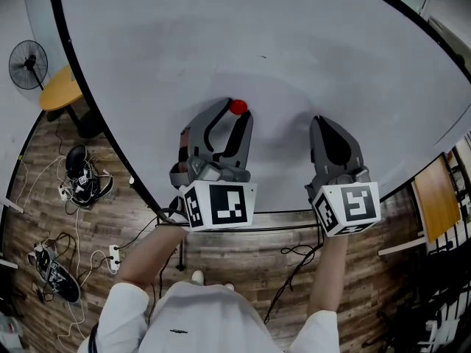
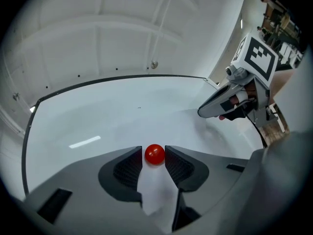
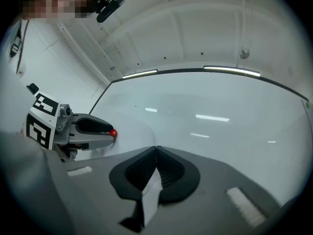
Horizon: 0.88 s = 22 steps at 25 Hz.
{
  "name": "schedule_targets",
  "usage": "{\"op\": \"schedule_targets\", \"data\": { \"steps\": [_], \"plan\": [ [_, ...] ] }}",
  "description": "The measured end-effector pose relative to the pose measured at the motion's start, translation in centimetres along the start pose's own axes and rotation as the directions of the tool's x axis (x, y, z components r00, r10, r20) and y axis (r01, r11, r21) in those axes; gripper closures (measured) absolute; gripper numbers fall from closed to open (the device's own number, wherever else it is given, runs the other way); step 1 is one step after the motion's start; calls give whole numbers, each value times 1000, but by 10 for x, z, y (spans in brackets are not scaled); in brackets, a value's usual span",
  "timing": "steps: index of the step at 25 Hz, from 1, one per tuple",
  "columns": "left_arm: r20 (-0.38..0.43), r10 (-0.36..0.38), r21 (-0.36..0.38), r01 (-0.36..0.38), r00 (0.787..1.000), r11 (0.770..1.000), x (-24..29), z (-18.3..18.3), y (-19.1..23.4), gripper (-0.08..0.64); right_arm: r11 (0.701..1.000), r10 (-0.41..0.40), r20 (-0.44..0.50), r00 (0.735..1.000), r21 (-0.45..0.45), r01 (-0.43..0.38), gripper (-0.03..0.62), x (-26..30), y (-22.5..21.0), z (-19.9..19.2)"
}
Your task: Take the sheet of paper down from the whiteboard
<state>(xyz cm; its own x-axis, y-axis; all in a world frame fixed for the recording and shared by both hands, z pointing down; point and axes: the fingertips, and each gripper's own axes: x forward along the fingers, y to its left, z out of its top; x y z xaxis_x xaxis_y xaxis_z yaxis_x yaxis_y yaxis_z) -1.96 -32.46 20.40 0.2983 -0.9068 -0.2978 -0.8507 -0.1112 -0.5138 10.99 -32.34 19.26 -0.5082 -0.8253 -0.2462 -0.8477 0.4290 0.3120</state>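
Note:
A white sheet of paper (image 1: 283, 116) hangs on the whiteboard (image 1: 257, 35), hard to tell from the white surface. A round red magnet (image 1: 238, 107) sits at its top left. My left gripper (image 1: 234, 113) is shut on the red magnet (image 2: 155, 153), with a fingertip on each side. My right gripper (image 1: 324, 123) is shut at the sheet's right side. In the right gripper view the paper (image 3: 133, 135) bulges off the board up to the closed gripper (image 3: 156, 148), so it looks pinched there. The left gripper (image 3: 110, 132) shows at that view's left.
The board's black frame (image 1: 280, 213) runs just below both grippers. On the wooden floor to the left lie shoes (image 1: 85, 182), cables and a power strip (image 1: 114, 256). A fan (image 1: 28, 65) and a yellow round table (image 1: 60, 88) stand at far left. A wooden desk (image 1: 438, 197) is at right.

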Motion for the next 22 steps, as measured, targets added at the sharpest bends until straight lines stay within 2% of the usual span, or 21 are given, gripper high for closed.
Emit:
{"op": "schedule_targets", "data": {
  "steps": [8, 17, 22],
  "plan": [
    [1, 5, 46, -5, 1000, 999, -1, 1, -3, 436, 1000, -6, 2, 1000, 1, 6, 581, -4, 1, 2],
    [15, -24, -6, 24, 1000, 1000, 0, 1, 0, 437, 1000, -15, 1, 1000, 1, 15, 581, -3, 0, 5],
    [28, -51, -46, 52, 998, 998, -2, 1, 0, 437, 998, -56, -25, 998, 5, 57, 583, -6, -5, -4]
  ]
}}
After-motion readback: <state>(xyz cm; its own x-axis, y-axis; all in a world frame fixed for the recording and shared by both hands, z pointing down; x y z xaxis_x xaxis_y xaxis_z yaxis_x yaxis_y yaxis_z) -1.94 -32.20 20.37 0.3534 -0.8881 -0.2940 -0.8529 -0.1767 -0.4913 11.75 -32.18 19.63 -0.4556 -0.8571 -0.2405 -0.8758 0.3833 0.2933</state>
